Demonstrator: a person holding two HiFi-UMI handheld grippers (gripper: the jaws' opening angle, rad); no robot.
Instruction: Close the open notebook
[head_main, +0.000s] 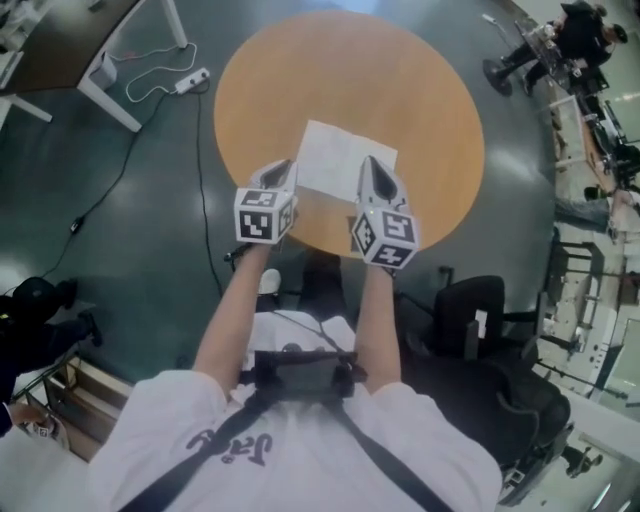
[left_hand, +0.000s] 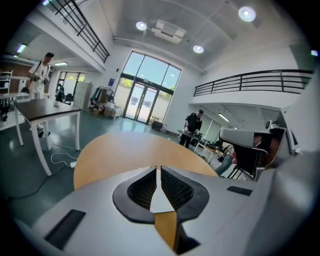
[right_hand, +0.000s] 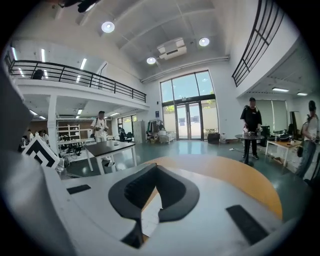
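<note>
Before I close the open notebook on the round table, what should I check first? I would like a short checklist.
1. Notebook lies open and flat on the table: ok.
2. Nothing lies on its pages: ok.
3. Left tool is at its left edge: ok.
4. Right tool is over its right part: ok.
5. Both tools are shut and empty, so not ready to pinch a cover: not ok.
6. Where the spine runs: cannot tell.
</note>
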